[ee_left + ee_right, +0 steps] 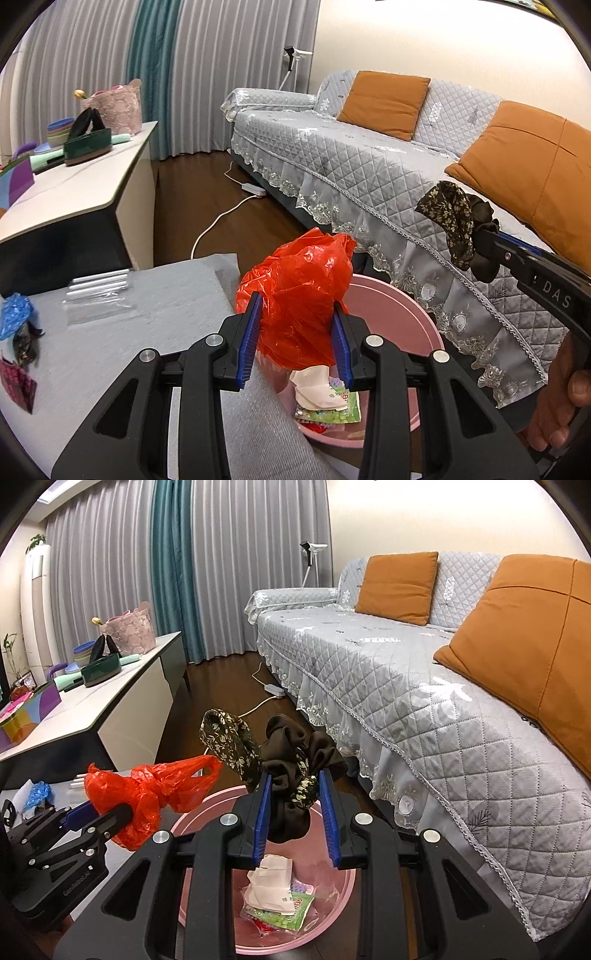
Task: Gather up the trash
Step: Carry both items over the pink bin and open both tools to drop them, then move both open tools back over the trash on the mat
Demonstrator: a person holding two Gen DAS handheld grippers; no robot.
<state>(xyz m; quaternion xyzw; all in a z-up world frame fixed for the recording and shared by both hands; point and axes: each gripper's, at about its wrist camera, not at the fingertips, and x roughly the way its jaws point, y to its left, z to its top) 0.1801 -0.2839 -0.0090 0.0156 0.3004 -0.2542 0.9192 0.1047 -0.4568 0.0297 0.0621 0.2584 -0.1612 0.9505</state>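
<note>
My left gripper [297,334] is shut on a crumpled red plastic bag [299,291] and holds it over the near rim of a pink bin [413,317]. My right gripper [294,805] is shut on a dark brown and floral fabric scrunchie [291,771] and holds it above the same pink bin [332,897]. The bin holds white paper [271,886] and green wrappers [295,912]. The right gripper with the scrunchie [458,225] also shows at the right of the left wrist view. The red bag [155,790] shows at the left of the right wrist view.
A grey low table [110,332] at the left carries a clear plastic bag [99,295], a blue plastic scrap [14,314] and dark wrappers [18,380]. A grey sofa [424,701] with orange cushions stands right of the bin. A white cabinet [122,698] stands behind.
</note>
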